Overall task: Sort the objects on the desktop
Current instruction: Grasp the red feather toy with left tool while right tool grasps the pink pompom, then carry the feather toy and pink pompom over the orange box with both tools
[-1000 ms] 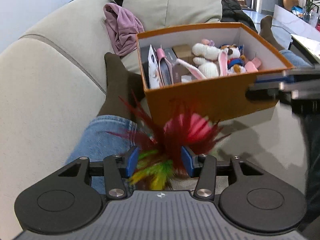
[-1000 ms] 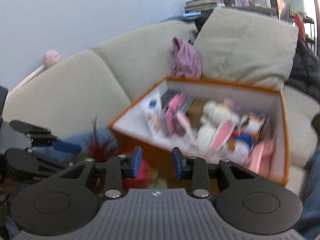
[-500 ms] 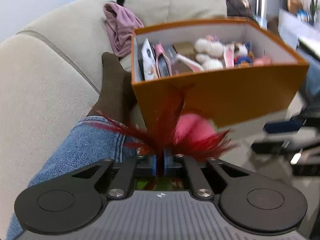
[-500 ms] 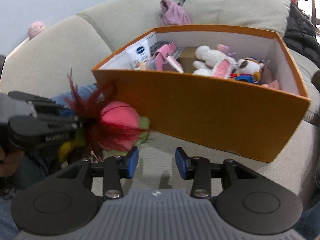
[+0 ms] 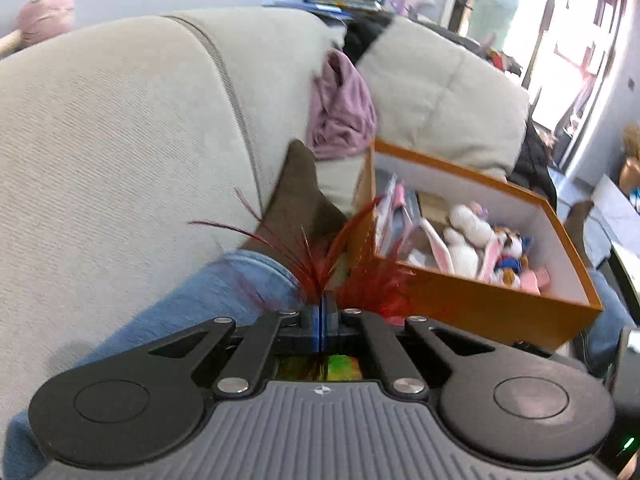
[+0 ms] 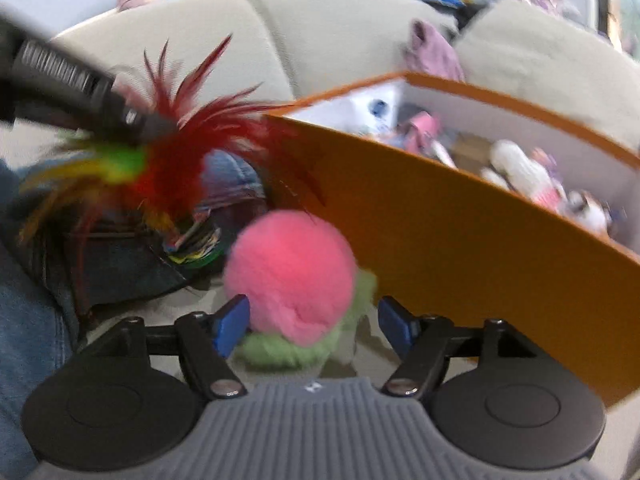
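While left tool [image 5: 322,316] clamps red feather toy [image 6: 176,152] and right tool [image 6: 314,320] gapes round its pink pompom [image 6: 290,268], feathers may snag on orange cardboard box [image 6: 460,232] wall.

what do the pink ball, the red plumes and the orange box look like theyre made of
Pink ball: soft, matte fuzzy fibre, likely a pom-pom; blurred.
Red plumes: real-looking feathers, thin tapering barbs, held in the left gripper.
Orange box: apparently cardboard, smooth matte orange outside, white inside, thin straight walls.
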Tool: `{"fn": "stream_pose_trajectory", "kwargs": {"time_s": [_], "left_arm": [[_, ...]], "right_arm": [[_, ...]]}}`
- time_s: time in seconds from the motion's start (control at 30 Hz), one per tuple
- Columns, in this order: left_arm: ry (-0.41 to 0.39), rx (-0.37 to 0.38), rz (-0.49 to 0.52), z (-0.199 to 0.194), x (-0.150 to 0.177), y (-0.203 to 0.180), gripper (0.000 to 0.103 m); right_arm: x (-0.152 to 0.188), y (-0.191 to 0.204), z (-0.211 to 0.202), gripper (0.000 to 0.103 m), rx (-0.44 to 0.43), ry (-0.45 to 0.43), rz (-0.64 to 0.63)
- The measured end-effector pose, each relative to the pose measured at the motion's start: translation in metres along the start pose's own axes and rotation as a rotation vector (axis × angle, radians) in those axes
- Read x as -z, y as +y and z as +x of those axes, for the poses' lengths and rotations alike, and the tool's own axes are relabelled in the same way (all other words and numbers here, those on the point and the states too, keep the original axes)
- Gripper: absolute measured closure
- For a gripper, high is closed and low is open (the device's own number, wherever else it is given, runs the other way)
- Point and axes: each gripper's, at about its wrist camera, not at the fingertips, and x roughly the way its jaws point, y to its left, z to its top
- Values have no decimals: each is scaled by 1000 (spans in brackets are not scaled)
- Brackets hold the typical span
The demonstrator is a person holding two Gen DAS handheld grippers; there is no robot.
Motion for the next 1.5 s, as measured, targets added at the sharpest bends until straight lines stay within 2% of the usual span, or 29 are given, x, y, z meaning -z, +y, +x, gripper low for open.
{"fn": "stream_pose_trajectory", "kwargs": {"time_s": [0.1,0.37,0.47,0.53,0.57,0.6,0.63,0.67,0.7,0.73,0.83,0.97,1.07,1.1,1.13,1.2,1.3,1.4,1.5], "left_arm": [[-5,9,-20,5,-4,5,103],[-1,10,-35,19,-3,12,103],[27,33,-25,24,-1,13,103],[79,80,20,27,1,7,103],[89,89,43,26,2,3,102],[93,88,74,25,4,-2,97],[96,83,109,25,6,-8,87],[99,78,140,26,8,-13,81],[102,74,157,28,10,-16,70],[111,71,164,30,11,-19,63],[129,72,177,39,14,-25,54],[135,-4,212,57,16,-32,54],[144,-31,228,71,20,-35,55],[148,-41,234,73,22,-36,63],[161,-63,245,77,24,-37,75],[159,-85,255,77,27,-38,87],[129,-60,218,67,26,-33,94],[105,-31,180,52,23,-32,96],[80,34,147,32,18,-35,96]], "right_arm": [[-5,8,15,30,13,2,-39],[-3,18,52,30,0,48,-19],[1,23,53,30,6,29,-48],[2,23,52,31,9,21,-52],[3,22,50,37,13,15,-46],[3,20,48,42,26,7,-36],[3,17,47,52,37,2,-24],[2,13,46,53,27,6,-4],[2,10,45,53,20,8,6],[2,10,45,54,21,5,5],[2,11,41,56,29,-5,-10],[5,6,31,57,39,2,-13],[6,3,22,57,60,15,-18],[8,1,17,57,69,19,-22],[9,0,14,57,79,21,-25],[14,-5,5,57,98,21,-24],[21,-14,-12,57,126,10,-4],[21,-22,-31,57,141,-17,35],[21,-28,-59,57,138,-73,70]]}}
